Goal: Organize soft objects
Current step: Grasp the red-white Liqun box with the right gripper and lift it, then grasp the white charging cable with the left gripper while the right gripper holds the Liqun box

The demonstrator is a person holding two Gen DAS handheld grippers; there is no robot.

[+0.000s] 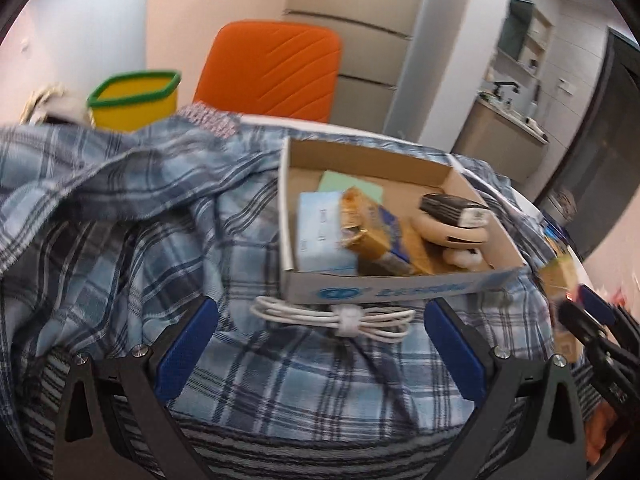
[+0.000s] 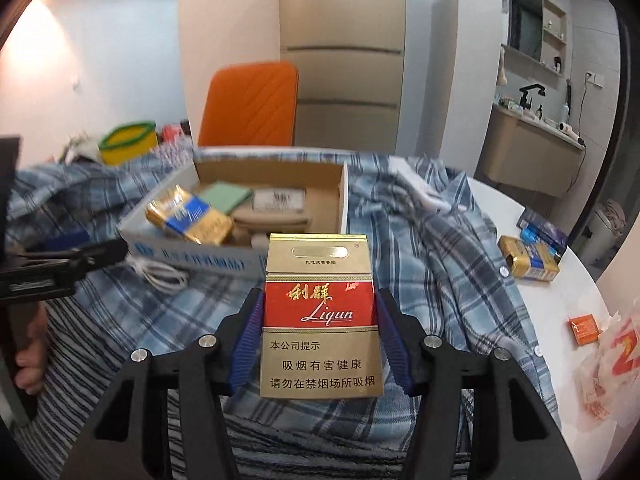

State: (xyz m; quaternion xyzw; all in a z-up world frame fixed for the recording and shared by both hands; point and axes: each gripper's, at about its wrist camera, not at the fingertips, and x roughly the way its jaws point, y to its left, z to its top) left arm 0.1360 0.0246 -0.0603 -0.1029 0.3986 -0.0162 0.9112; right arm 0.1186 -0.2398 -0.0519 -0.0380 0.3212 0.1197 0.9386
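A red-and-gold Liqun cigarette pack [image 2: 320,316] stands upright, pinched by its sides between the blue pads of the right gripper [image 2: 320,336], above a blue plaid shirt [image 2: 420,248] spread over the round white table [image 2: 560,300]. Just beyond it sits an open cardboard box [image 2: 344,200] holding a gold-and-blue pack [image 2: 188,220] and other small items, a coiled white cable [image 1: 332,316] lying at its front wall. The left gripper [image 1: 320,344] hovers spread wide and empty over the shirt, near the cable; behind stand an orange chair [image 1: 272,68] and a yellow, green-rimmed bin [image 1: 134,98].
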